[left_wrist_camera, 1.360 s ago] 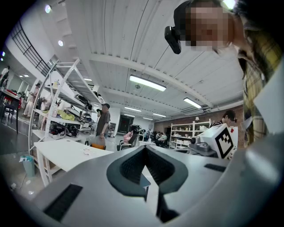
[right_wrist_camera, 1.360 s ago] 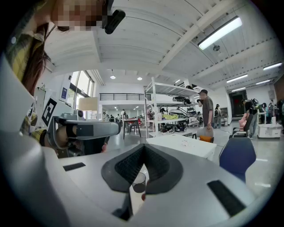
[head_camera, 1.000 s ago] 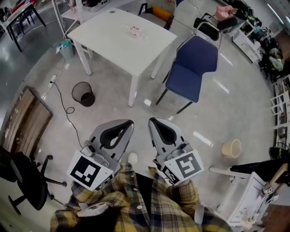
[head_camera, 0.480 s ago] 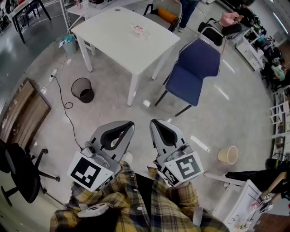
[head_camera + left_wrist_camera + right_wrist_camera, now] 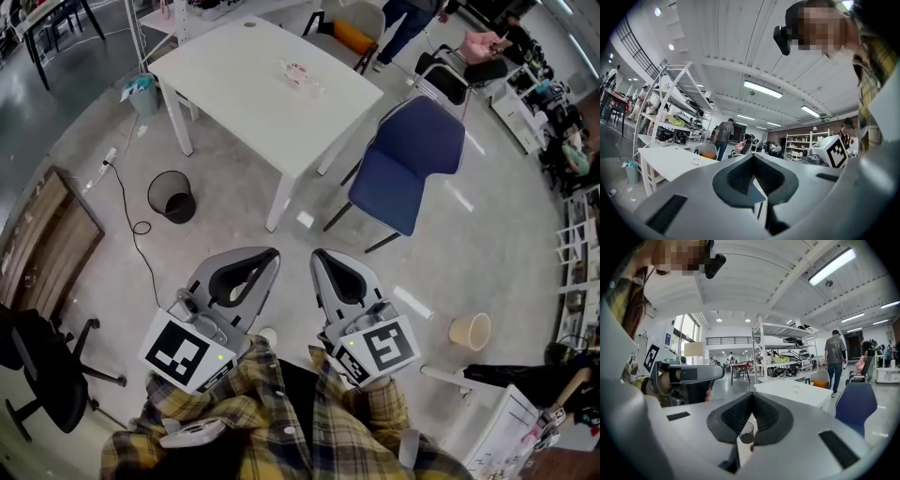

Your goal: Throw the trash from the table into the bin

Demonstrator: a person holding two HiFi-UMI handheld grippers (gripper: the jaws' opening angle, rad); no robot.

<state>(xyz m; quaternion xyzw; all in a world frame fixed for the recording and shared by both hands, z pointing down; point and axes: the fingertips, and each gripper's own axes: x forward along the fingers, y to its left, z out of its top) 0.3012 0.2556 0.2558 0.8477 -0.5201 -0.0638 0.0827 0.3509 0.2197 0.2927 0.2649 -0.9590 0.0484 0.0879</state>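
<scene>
— What's to be cleared?
— What looks like a small crumpled pinkish wrapper (image 5: 302, 75), on the white rectangular counter (image 5: 234, 66) well ahead of the left claw (image 5: 265, 254) and right claw (image 5: 320, 256).
— And the claws?
— Side by side, both closed tight on nothing, the pickup yet to come. The black wire-mesh bin (image 5: 172, 195) stands ahead-left of them.

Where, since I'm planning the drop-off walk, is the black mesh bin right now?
In the head view the black mesh bin stands on the floor at left, just left of the near leg of the white table, a black cable beside it.
</scene>
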